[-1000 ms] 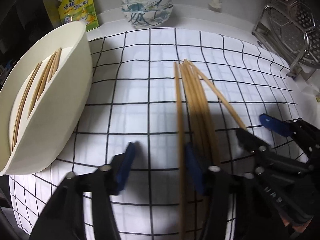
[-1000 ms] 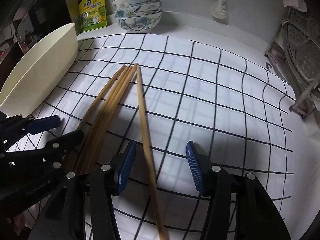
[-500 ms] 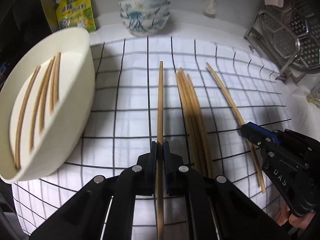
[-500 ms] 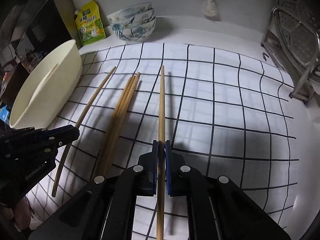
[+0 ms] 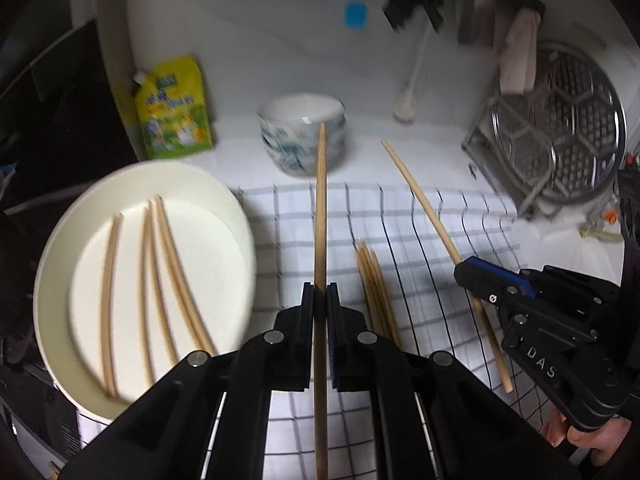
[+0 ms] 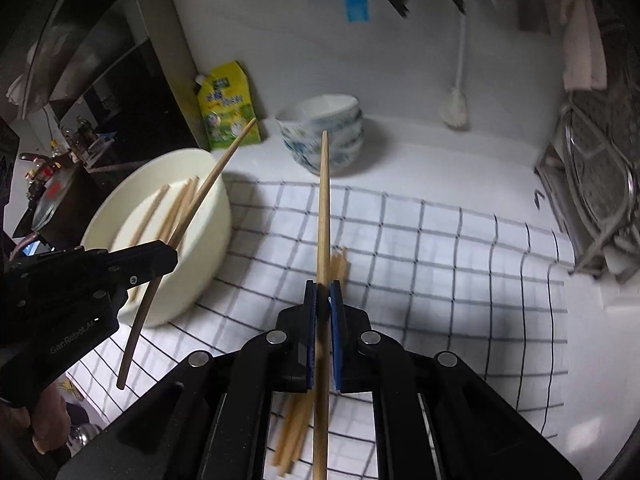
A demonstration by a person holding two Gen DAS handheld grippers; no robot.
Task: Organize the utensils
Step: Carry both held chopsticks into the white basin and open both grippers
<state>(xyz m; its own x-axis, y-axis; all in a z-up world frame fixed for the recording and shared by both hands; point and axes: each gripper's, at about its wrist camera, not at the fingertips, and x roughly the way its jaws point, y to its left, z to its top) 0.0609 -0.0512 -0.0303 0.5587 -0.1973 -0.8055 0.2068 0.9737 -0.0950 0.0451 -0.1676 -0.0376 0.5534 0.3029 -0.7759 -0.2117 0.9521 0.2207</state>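
Note:
My left gripper (image 5: 320, 296) is shut on a wooden chopstick (image 5: 321, 216) and holds it in the air, pointing forward. My right gripper (image 6: 323, 292) is shut on another chopstick (image 6: 323, 208), also lifted. Each sees the other: the right gripper (image 5: 464, 270) with its chopstick (image 5: 424, 204), the left gripper (image 6: 170, 256) with its chopstick (image 6: 192, 212). A cream bowl (image 5: 240, 216) at the left holds several chopsticks (image 5: 160, 280); it also shows in the right wrist view (image 6: 208, 240). A few chopsticks (image 5: 376, 292) lie on the checked cloth (image 5: 440, 240) below the grippers.
Stacked patterned bowls (image 5: 304, 136) and a yellow pouch (image 5: 172, 112) stand at the back by the wall. A metal rack with a steamer plate (image 5: 560, 140) is at the right. A brush (image 5: 408, 100) hangs on the wall.
Both grippers closed on a chopstick each a half second ago and have since lifted them off the cloth. The views now sit higher and tilt up toward the wall.

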